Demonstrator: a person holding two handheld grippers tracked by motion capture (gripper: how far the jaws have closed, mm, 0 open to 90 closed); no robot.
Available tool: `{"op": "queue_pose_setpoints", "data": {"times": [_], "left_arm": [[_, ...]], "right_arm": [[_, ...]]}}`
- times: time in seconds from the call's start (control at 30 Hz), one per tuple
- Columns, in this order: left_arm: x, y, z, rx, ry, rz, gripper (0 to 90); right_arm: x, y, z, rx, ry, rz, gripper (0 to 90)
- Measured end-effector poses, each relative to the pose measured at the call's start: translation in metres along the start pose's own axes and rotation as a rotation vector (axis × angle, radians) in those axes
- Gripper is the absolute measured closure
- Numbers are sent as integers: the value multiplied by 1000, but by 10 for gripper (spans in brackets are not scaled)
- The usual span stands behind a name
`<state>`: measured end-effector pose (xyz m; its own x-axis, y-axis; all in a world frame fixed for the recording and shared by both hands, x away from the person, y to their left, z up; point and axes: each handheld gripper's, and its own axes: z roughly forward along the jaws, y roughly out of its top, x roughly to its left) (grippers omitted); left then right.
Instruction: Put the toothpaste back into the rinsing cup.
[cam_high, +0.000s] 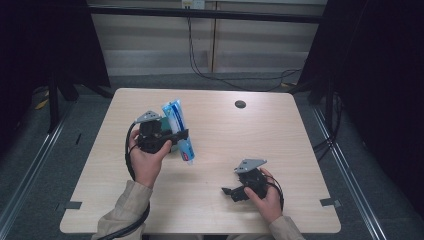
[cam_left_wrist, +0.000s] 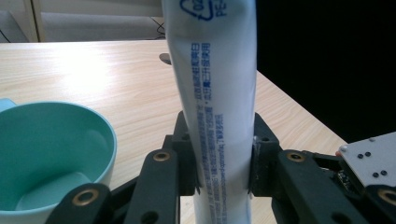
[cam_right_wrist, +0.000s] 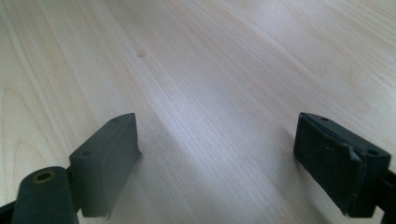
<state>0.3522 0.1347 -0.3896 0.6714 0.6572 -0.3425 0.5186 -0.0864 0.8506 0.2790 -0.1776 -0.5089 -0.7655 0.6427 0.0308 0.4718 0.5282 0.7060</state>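
Note:
A white and blue toothpaste tube (cam_high: 179, 131) stands nearly upright above the table's left half, its red cap at the bottom. My left gripper (cam_high: 176, 136) is shut on the tube's middle; in the left gripper view the tube (cam_left_wrist: 215, 102) fills the space between the two black pads (cam_left_wrist: 187, 154). A teal cup (cam_left_wrist: 51, 154) sits just left of the jaws there, mostly hidden behind the hand in the high view. My right gripper (cam_high: 231, 192) rests low at the front right, open, its pads (cam_right_wrist: 109, 158) wide apart over bare wood with nothing between them.
The light wooden table (cam_high: 220, 135) has a round cable hole (cam_high: 240, 104) at the back. Its right edge (cam_left_wrist: 299, 112) drops off to a dark floor. Black curtains stand at both sides, and cables hang behind the table.

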Motion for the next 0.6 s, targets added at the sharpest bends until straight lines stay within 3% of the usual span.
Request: {"op": "queue_pose_setpoints", "data": {"times": [0.17,0.6], "left_arm": [[2,3,-2,-1,14,11,703],[9,14,-8,0,44,23,702]], "right_arm": [[0,-3,0,-24,-4,-3,130],[0,-3,0,-22,-4,1,124]]}}
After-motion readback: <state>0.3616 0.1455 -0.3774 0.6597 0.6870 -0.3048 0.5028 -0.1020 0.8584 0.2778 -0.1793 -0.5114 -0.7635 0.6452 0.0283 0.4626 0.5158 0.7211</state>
